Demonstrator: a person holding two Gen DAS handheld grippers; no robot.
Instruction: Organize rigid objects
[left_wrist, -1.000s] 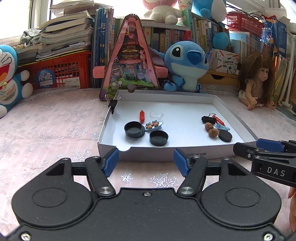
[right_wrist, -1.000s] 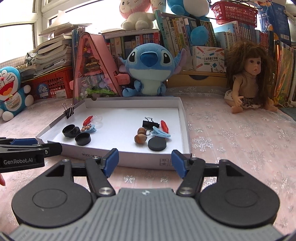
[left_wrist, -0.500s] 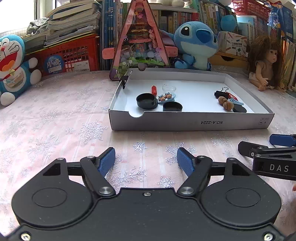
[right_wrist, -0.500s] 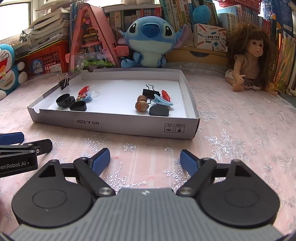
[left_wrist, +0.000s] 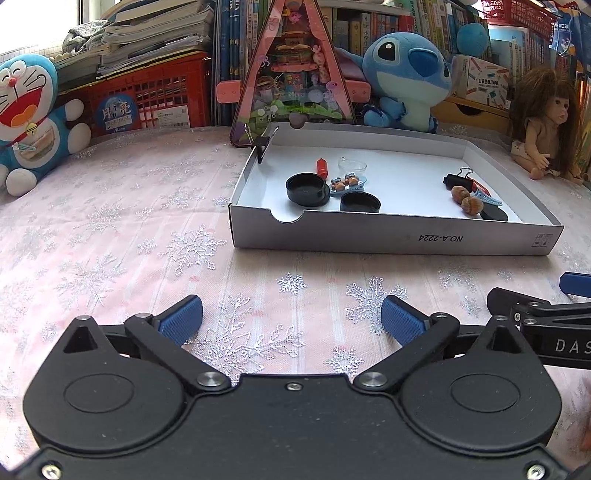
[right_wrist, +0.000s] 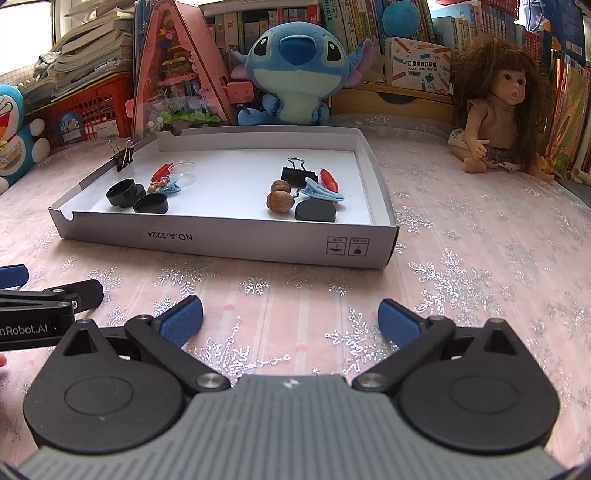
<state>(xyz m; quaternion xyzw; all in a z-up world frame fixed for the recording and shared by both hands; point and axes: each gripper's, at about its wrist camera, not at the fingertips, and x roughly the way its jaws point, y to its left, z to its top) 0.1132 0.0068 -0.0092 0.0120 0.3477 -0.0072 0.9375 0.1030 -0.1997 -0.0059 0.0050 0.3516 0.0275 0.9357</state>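
Having just spread wide, left tool (left_wrist: 291, 314) and right tool (right_wrist: 290, 314) hover empty over the table (left_wrist: 110, 221), short of the tray (right_wrist: 229, 242); small items, apparently two groups, lie inside, ungrasped.

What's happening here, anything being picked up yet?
Not yet. Both claws, left claw and right claw, sit open and empty over the snowflake tablecloth, short of the white box tray; their jaws have just been opening. Inside lie two loose clusters: black caps one side, hazelnuts and binder clip the other.
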